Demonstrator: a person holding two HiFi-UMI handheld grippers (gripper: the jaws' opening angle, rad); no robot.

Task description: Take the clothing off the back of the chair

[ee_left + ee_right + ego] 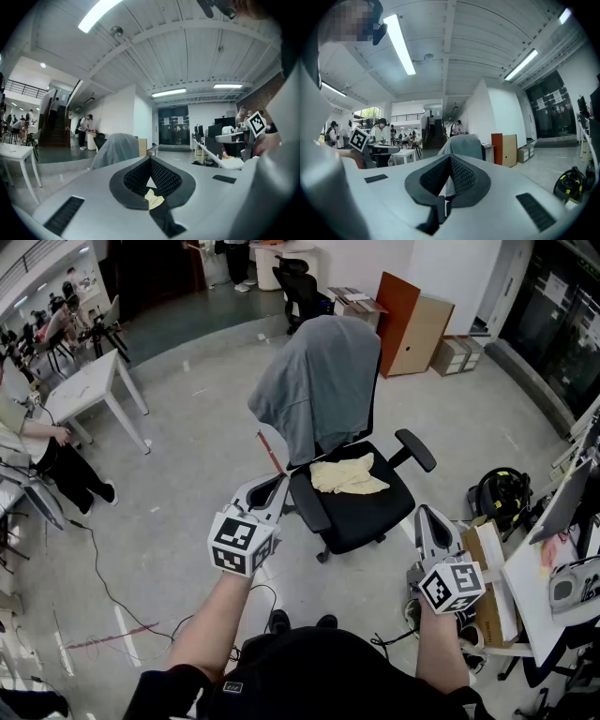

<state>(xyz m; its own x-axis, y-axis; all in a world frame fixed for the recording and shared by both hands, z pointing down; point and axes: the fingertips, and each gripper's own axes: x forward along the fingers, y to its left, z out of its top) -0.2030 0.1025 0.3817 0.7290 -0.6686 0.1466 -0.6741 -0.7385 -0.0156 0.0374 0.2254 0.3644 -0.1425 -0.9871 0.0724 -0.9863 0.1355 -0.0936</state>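
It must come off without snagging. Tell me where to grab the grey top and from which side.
Grip the grey top at its fold over the crest of the chair back, coming from the seat side. It caps the backrest like a hood, so lifting there should free it; tugging the hanging hem would likely drag it.

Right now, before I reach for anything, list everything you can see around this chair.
grey garment: one, grey, draped over the chair's backrest
office chair: one, black, middle of the floor
cloth: one, pale yellow, on the chair seat
table: one, white, far left
wooden cabinet: one, brown and tan, behind the chair
cable: one, black, floor at left
left claw: one, white, shut, empty
right claw: one, white, shut, empty
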